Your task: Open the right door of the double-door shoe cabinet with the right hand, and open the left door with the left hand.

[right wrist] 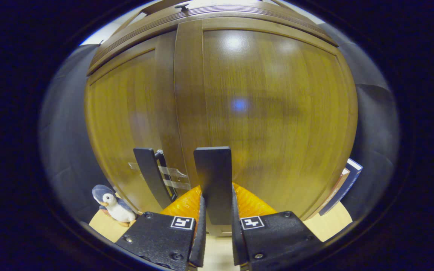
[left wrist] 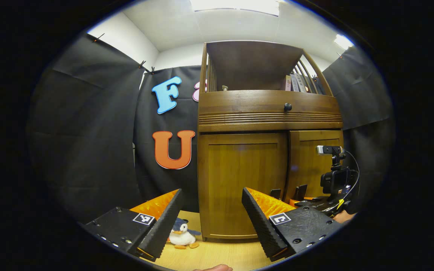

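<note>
A pale wooden floor carries a brown shoe cabinet against black cloth walls, with a knobbed drawer above its two doors and books on the top shelf. In the left gripper view the left gripper hangs spread wide and empty, short of the left door, which looks closed; a toy penguin sits on the floor at the cabinet's left corner. Further right, the right gripper is up against the right door. In the right gripper view the right gripper is clamped on the right door's handle, a flat dark upright tab; the left door's handle stands just beside it, and the penguin shows low left
</note>
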`<state>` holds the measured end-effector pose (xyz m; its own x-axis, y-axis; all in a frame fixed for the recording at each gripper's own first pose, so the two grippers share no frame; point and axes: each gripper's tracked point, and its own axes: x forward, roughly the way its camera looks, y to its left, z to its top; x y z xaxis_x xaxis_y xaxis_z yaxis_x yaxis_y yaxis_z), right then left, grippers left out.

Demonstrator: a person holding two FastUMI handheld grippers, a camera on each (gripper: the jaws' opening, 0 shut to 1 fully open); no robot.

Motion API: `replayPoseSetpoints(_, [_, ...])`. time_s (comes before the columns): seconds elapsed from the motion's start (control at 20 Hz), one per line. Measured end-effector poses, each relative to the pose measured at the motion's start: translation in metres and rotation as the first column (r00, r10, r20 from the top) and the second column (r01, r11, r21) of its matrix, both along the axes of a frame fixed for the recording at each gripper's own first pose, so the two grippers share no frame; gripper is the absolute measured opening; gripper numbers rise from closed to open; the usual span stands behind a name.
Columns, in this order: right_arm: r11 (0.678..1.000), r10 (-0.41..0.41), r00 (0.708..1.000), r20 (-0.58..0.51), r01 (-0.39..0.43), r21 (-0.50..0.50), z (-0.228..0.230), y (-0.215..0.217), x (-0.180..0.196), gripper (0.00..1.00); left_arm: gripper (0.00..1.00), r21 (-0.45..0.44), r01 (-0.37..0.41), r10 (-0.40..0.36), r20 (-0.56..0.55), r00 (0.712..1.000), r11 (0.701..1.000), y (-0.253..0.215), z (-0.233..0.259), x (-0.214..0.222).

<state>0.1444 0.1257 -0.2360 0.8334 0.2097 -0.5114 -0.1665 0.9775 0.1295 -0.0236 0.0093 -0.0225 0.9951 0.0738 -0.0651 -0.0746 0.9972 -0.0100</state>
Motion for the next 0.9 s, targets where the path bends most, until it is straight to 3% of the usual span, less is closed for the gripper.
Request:
replayPoseSetpoints(0.5, [0.999, 0.028, 1.000, -0.001, -0.028, -0.020, 0.012, -0.023, -0.049, 0.31, 0.95, 0.008, 0.049, -0.049, -0.010, 0.999, 0.999, -0.023, -0.001, -0.009])
replayPoseSetpoints(0.55, [0.999, 0.031, 1.000, 0.002, -0.031, -0.023, 0.012, -0.026, -0.052, 0.31, 1.00, 0.006, 0.054, -0.054, -0.012, 0.998, 0.999, -0.025, -0.002, -0.010])
replayPoseSetpoints(0.6, [0.999, 0.034, 0.999, 0.003, -0.034, -0.022, 0.013, -0.028, -0.056, 0.31, 0.95, 0.004, 0.059, -0.059, -0.014, 0.998, 0.998, -0.027, -0.003, -0.010])
replayPoseSetpoints(0.9, [0.998, 0.047, 0.999, 0.006, -0.047, -0.032, 0.020, -0.044, -0.080, 0.31, 0.95, 0.004, 0.091, -0.091, -0.025, 0.996, 0.996, -0.044, -0.005, -0.012])
